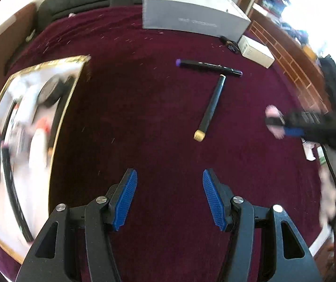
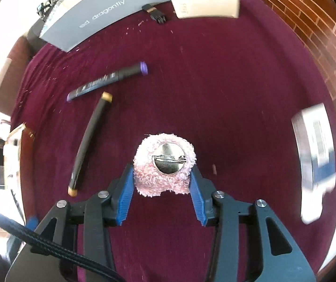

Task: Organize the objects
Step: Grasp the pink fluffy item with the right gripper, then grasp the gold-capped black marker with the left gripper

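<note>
The right tongs point(image 2: 162, 183) grip a pink fluffy badge point(image 2: 165, 164) between their blue pads, its round metal back and pin facing up, over the maroon counter point(image 2: 226, 94). The left tongs point(image 1: 169, 197) stand half open and empty above bare cloth, well short of the purple-capped marker point(image 1: 209, 67) and the gold-capped marker point(image 1: 211, 108), which lie in a T. The grey box point(image 2: 102, 11) reads "dragonfly"; a mirror point(image 1: 27, 145) lies left.

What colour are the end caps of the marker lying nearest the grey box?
Purple, clearest in the right wrist view on the marker.
</note>
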Action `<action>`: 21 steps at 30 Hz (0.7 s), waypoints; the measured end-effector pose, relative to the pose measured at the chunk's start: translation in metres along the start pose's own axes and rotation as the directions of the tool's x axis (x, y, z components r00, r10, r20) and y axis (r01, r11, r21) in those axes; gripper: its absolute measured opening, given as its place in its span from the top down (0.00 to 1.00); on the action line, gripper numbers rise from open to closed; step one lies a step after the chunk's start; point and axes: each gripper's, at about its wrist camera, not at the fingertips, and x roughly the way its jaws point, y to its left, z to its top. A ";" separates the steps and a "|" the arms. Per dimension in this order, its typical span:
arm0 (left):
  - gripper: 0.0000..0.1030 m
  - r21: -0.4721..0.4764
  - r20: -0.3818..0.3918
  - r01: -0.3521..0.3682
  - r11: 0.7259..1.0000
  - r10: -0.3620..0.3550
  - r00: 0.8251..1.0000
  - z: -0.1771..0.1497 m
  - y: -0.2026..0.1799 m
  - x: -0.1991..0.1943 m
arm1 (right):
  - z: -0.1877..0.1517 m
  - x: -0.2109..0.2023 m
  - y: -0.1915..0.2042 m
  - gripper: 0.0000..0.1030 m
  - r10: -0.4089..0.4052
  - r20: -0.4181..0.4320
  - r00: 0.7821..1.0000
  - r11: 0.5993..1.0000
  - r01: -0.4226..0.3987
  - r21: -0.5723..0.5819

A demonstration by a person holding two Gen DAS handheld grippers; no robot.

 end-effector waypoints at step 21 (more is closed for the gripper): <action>0.41 0.243 0.099 -0.272 0.931 0.255 0.962 0.061 -0.070 0.081 | -0.044 0.004 -0.007 0.56 0.026 0.000 1.000 0.999 -0.026 0.032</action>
